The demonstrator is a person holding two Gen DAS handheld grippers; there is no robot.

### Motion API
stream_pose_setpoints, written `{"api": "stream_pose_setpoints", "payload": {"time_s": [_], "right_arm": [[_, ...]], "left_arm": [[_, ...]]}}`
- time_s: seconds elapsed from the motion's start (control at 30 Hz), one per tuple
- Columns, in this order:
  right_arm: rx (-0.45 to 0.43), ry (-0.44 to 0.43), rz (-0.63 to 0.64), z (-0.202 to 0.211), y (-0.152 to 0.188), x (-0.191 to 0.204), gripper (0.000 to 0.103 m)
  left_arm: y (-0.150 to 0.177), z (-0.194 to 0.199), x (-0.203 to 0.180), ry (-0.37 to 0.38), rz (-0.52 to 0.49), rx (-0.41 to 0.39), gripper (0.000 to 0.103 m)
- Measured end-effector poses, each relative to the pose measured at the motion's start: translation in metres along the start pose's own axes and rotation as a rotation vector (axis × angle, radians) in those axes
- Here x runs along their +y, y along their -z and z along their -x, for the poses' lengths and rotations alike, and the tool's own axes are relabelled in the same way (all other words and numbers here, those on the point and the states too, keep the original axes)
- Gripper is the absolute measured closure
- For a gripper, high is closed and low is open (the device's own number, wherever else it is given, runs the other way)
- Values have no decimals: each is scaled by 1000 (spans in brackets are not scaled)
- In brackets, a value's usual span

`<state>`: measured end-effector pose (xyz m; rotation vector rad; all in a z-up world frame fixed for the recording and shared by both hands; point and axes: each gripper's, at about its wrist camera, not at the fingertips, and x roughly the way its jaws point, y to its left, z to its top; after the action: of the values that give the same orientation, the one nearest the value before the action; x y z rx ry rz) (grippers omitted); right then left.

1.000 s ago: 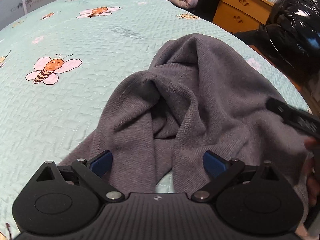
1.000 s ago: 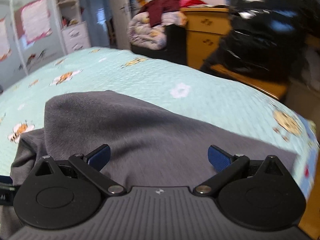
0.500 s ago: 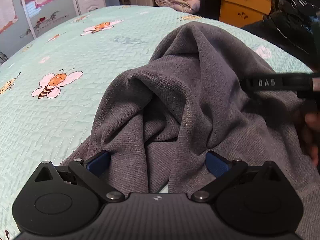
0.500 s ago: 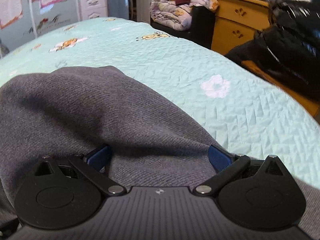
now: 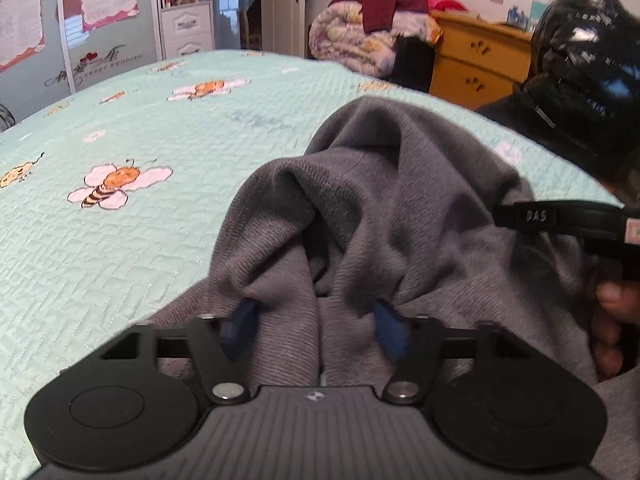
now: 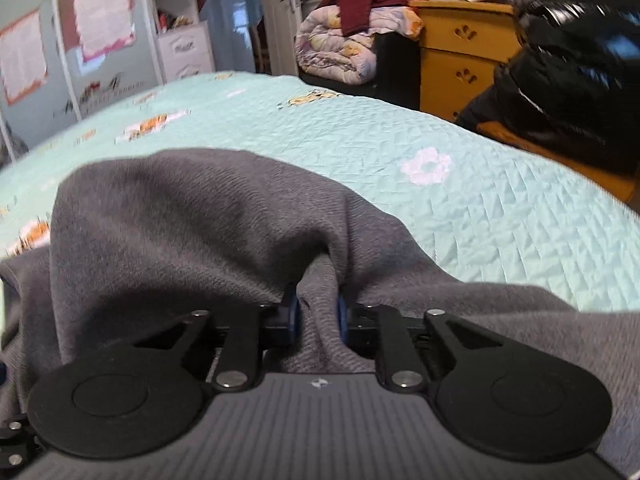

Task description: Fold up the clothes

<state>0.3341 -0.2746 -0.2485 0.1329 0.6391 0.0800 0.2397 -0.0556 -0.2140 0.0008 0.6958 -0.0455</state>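
Observation:
A grey knit sweater (image 5: 400,200) lies crumpled on the mint bee-print bedspread (image 5: 120,240). In the left wrist view my left gripper (image 5: 316,320) sits at the sweater's near edge. Its jaws are closing and a thick fold of the knit is bunched between the blue pads (image 5: 240,320). In the right wrist view my right gripper (image 6: 316,316) is also closing, its pads nearly together with a narrow ridge of the same sweater (image 6: 200,220) pinched between them. A person's hand (image 5: 612,312) holding the right gripper shows at the right edge of the left view.
The bedspread (image 6: 480,220) stretches away ahead and to the left. Beyond the bed stand a yellow wooden dresser (image 5: 476,60), a pile of bedding and clothes (image 5: 372,36), and a shiny black bag (image 5: 588,72) at the right. Wardrobe doors (image 5: 80,20) line the far left.
Both grippers stood wide open over the sweater earlier. Both have come down and forward into the fabric, and their jaws have closed in, gathering folds between the pads.

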Motion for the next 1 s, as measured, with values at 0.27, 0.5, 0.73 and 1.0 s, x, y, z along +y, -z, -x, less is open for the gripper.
{"api": "stream_pose_setpoints", "payload": {"time_s": [0.27, 0.5, 0.73, 1.0], "right_arm": [[-39, -62, -73, 27, 6, -4, 89], [-83, -115, -75, 69, 14, 4, 90], [-83, 2, -6, 58, 4, 7, 31], [12, 6, 27, 0, 5, 2, 40]], "left_arm": [[7, 13, 1, 46, 25, -17, 90], [11, 24, -2, 81, -19, -34, 98], [-24, -24, -4, 93, 30, 99, 36], [-29, -62, -15, 96, -29, 98, 31]]}}
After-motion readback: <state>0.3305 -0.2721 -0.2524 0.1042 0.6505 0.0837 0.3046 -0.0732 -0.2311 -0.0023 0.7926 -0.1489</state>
